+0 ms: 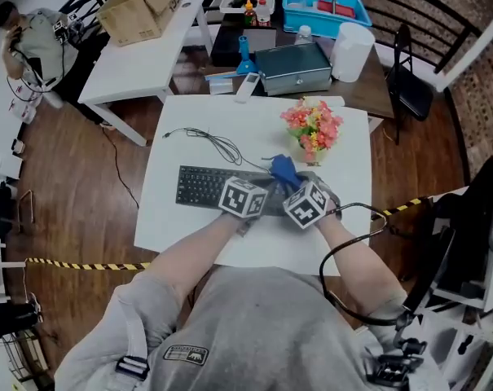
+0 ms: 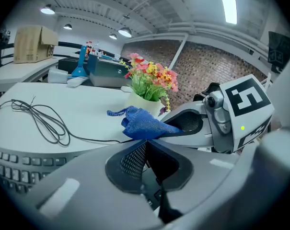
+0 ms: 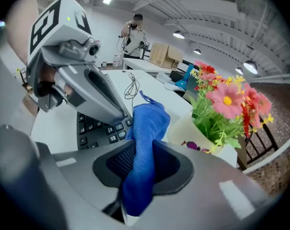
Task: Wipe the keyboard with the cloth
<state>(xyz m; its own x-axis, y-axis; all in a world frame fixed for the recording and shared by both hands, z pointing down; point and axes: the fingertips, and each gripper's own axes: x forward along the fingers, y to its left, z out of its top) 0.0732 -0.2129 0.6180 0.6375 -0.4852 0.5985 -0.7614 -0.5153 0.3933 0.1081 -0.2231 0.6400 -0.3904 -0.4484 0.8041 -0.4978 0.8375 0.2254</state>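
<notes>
A black keyboard [image 1: 199, 187] lies across the white table [image 1: 181, 226]. The blue cloth [image 1: 283, 172] hangs just above the keyboard's right end, bunched between my two grippers. My right gripper [image 1: 293, 187] is shut on it: the cloth [image 3: 147, 128] runs through its jaws and stands up beyond them. In the left gripper view my left gripper [image 2: 145, 142] has its pads together at the cloth's [image 2: 142, 123] lower edge, and it seems to pinch that edge. The left gripper [image 3: 125, 118] comes in from the left over the keys [image 3: 94, 128].
A pot of pink and orange flowers [image 1: 311, 129] stands just behind the cloth. The keyboard's thin cable [image 1: 217, 143] loops over the table behind it. Beyond the table are a grey metal box [image 1: 293, 68], a white roll [image 1: 350, 51] and a cardboard box [image 1: 140, 6]. A person [image 1: 30, 35] stands far left.
</notes>
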